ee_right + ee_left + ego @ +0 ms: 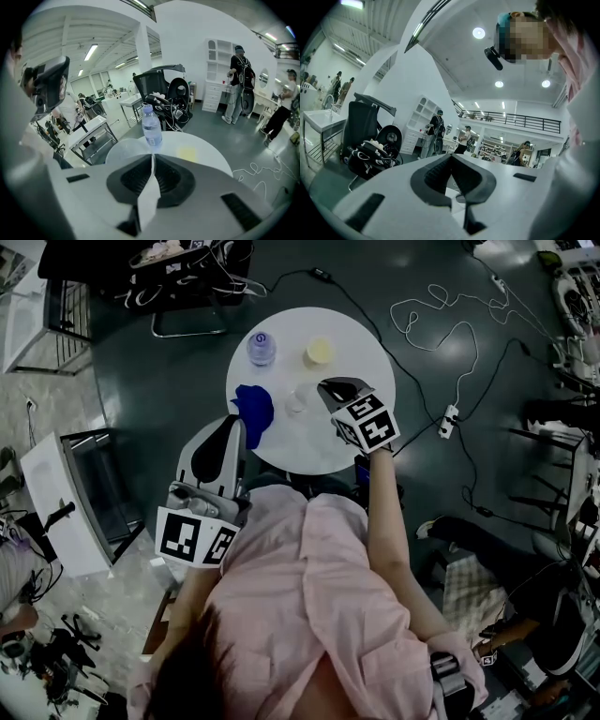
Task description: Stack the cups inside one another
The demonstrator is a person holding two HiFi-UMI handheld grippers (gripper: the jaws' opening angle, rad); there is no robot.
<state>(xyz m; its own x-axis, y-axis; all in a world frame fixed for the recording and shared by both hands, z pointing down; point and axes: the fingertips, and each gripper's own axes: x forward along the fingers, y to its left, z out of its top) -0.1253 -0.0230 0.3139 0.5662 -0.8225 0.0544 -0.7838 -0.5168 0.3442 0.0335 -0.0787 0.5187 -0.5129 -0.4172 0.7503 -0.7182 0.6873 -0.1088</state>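
On the round white table (352,343) stand a yellow cup (319,352) and a clear cup (296,400). A blue item (253,409) lies at the table's left edge; I cannot make out its form. My right gripper (322,384) reaches over the table just right of the clear cup. In the right gripper view it (153,157) is shut on the thin wall of the clear cup (123,151), whose rim bulges out to the left. My left gripper (230,421) hangs at the table's left edge, beside the blue item. Its jaws (451,158) are shut with nothing between them.
A water bottle (261,347) stands at the table's far left and also shows straight ahead as the bottle (151,125) in the right gripper view. Cables (441,315) trail over the floor to the right. A white stand (56,502) is at the left. People stand far off.
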